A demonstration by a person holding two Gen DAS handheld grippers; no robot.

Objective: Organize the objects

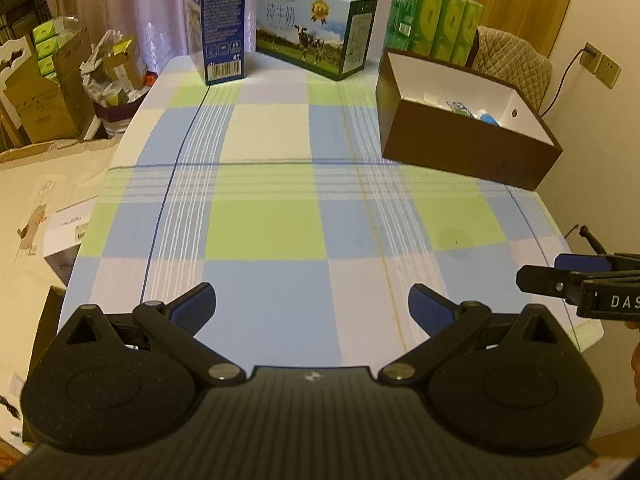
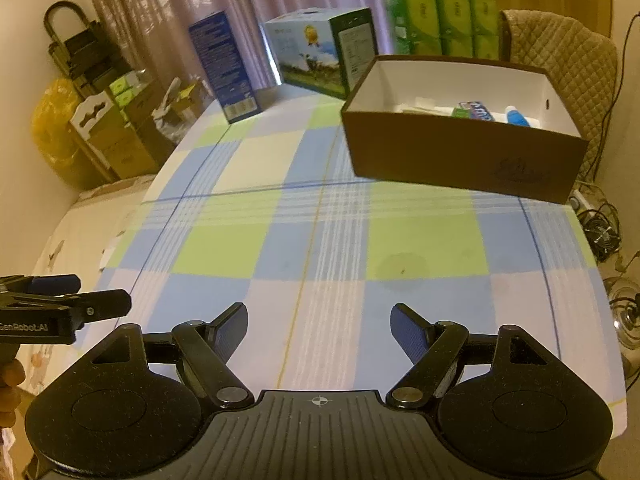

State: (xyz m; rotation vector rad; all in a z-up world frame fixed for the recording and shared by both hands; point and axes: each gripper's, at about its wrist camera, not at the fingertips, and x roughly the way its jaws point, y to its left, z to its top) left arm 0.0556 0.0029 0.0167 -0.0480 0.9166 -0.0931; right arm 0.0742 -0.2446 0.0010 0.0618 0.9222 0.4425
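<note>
A brown open box (image 1: 464,148) (image 2: 460,152) with a white inside stands at the far right of the checked table (image 1: 264,232) (image 2: 280,240). Small items lie in it: a purple-green packet (image 2: 474,111) (image 1: 460,107) and a blue-capped tube (image 2: 516,115) (image 1: 489,117). My left gripper (image 1: 312,300) hovers open over the near table edge, nothing between its fingers. My right gripper (image 2: 319,322) is open too, empty, over the near edge. Each gripper shows at the side of the other's view: the right gripper (image 1: 536,272) and the left gripper (image 2: 108,300).
At the far edge stand a tall blue carton (image 1: 222,20) (image 2: 226,68), a milk carton with a cow picture (image 1: 316,30) (image 2: 320,54) and green tissue packs (image 1: 436,22) (image 2: 440,16). A quilted chair (image 1: 516,68) (image 2: 560,60) is behind the box. Cardboard boxes (image 1: 44,92) crowd the left.
</note>
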